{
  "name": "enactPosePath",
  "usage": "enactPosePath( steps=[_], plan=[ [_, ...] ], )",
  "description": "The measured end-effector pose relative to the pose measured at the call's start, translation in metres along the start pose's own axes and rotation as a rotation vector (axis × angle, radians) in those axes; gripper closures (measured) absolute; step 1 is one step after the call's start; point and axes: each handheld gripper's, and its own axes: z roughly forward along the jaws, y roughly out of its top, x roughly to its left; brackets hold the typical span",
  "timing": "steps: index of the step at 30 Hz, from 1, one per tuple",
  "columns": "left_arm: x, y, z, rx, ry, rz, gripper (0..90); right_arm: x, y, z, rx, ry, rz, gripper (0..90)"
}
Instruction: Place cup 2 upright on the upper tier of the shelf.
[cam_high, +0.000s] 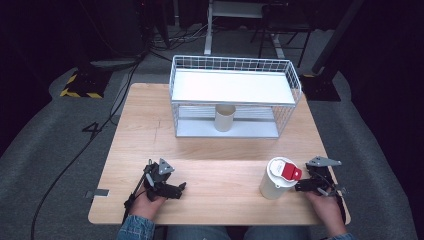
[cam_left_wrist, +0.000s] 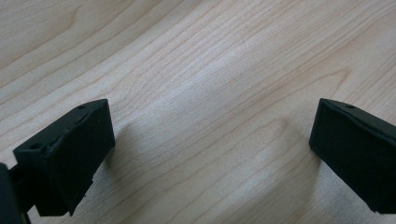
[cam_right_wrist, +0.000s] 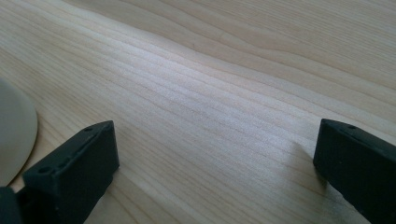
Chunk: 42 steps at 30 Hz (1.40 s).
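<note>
A person seated at a light wooden table (cam_high: 210, 175) rests a two-jaw gripper in each hand on its near edge. The left gripper (cam_high: 181, 188) lies low on the board at the near left, its jaws spread wide with nothing but bare wood grain between them, as the left gripper view confirms (cam_left_wrist: 210, 154). The right gripper (cam_high: 298, 187) sits at the near right, jaws likewise released and parted over bare tabletop (cam_right_wrist: 215, 172), holding nothing. Just beside it, on its left in the high view, stands a white cup (cam_high: 276, 180) with a white lid and a red flip tab, upright on the table; its pale rounded base edges into the left margin of the right gripper view (cam_right_wrist: 14, 135), close to the jaw there but not between the two. Across the table stands a white wire rack (cam_high: 235, 97) with a solid white upper shelf. A second, cream-coloured cup (cam_high: 225, 118), lidless and upright, stands on the rack's lower level beneath that shelf, behind the front wire bars and well apart from both grippers. The stretch of tabletop between grippers and rack carries no other objects. Beyond the table, dark cables (cam_high: 65, 165) trail over grey carpet, and a base striped yellow and black (cam_high: 80, 85) sits at the far left
</note>
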Motion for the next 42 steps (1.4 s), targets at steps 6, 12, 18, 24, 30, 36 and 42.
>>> enactPosePath(
  steps=[6,12,18,24,30,36,42],
  plan=[
    [0.0,0.0,0.001,-0.006,0.0,-0.002,0.6,0.0,0.0,0.0,0.0,-0.002,0.002,0.1],
    [0.0,0.0,0.001,-0.007,-0.002,-0.009,0.6,0.001,0.0,0.0,-0.001,-0.011,0.013,0.5],
    [0.0,0.0,0.001,-0.006,0.0,-0.004,0.6,0.001,0.001,0.0,-0.001,-0.008,0.016,0.4],
    [0.0,0.0,0.001,-0.006,-0.001,-0.005,0.6,0.001,0.001,-0.002,-0.008,0.007,-0.001,1.1],
    [0.0,0.0,0.001,-0.006,-0.001,-0.005,0.7,-0.002,0.003,-0.014,-0.039,0.008,0.016,1.4],
    [0.0,0.0,0.001,-0.006,-0.001,-0.005,0.6,-0.001,0.005,-0.034,-0.076,0.039,0.022,3.1],
    [0.0,0.0,0.001,-0.006,-0.001,-0.005,0.6,0.003,0.009,-0.053,-0.087,0.071,0.011,8.1]
  ],
)
